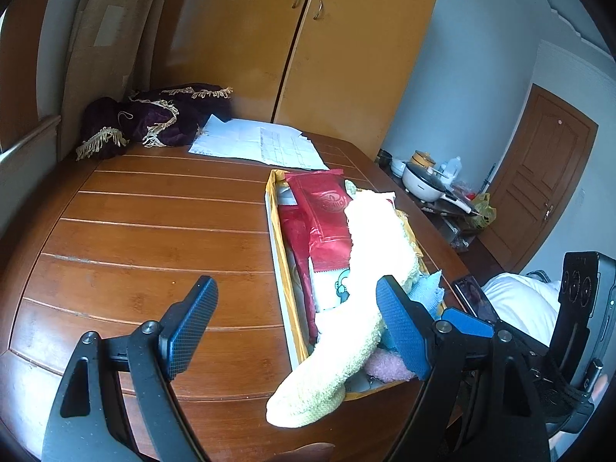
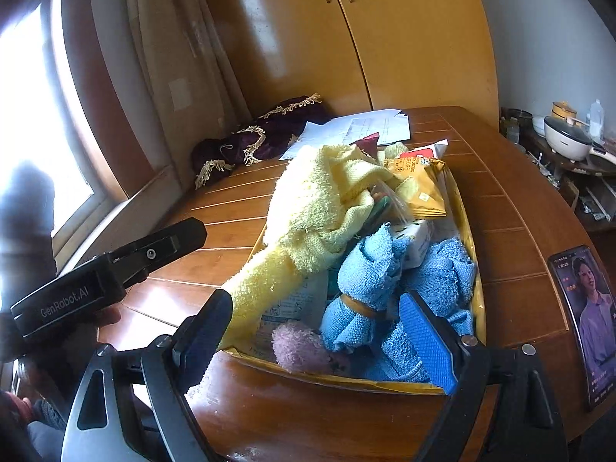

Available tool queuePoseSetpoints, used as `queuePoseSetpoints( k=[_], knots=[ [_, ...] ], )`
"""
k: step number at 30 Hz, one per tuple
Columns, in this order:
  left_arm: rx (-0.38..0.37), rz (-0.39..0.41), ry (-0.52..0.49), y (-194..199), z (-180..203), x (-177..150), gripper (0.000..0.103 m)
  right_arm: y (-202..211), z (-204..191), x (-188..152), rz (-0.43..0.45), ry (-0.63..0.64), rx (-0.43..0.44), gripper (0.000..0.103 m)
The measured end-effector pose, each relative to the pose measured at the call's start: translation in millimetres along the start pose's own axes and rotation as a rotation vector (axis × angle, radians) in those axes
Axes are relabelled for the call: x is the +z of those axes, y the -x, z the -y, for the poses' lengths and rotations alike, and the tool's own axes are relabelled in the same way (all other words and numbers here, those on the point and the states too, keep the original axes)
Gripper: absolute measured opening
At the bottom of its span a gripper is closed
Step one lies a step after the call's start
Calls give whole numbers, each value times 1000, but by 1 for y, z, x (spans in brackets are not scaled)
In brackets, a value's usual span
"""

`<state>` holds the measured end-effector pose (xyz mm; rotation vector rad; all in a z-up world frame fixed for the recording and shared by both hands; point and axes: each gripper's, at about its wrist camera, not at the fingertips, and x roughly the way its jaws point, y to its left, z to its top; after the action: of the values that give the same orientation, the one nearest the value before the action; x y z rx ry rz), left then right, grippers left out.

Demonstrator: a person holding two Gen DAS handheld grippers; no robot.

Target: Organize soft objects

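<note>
A long pale-yellow terry towel [image 1: 346,331] spills over the near-left corner of the yellow-rimmed shallow box [image 1: 278,254] onto the wooden table [image 1: 154,231], probably overfilled; left gripper [image 1: 300,327] and right gripper [image 2: 327,340] both hang released, empty.

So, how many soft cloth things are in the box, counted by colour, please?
Yellow: 1, the yellow towel hanging over the near edge of the box.
Blue: 2, the tied blue cloth and the loose blue cloth beside it.
Pink: 1, the pink fluffy piece at the near end.
Total: 4 visible; more may be hidden underneath.
</note>
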<state>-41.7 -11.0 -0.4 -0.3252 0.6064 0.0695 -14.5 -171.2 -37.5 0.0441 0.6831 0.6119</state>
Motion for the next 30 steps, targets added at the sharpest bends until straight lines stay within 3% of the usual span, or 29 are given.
queuePoseSetpoints(
  k=[11, 30],
  knots=[
    [67, -39, -47, -10, 7, -4, 85, -1, 5, -2, -13, -9, -8, 90],
    [104, -67, -80, -16, 8, -7, 85, -5, -2, 1, -19, 1, -9, 90]
  ],
)
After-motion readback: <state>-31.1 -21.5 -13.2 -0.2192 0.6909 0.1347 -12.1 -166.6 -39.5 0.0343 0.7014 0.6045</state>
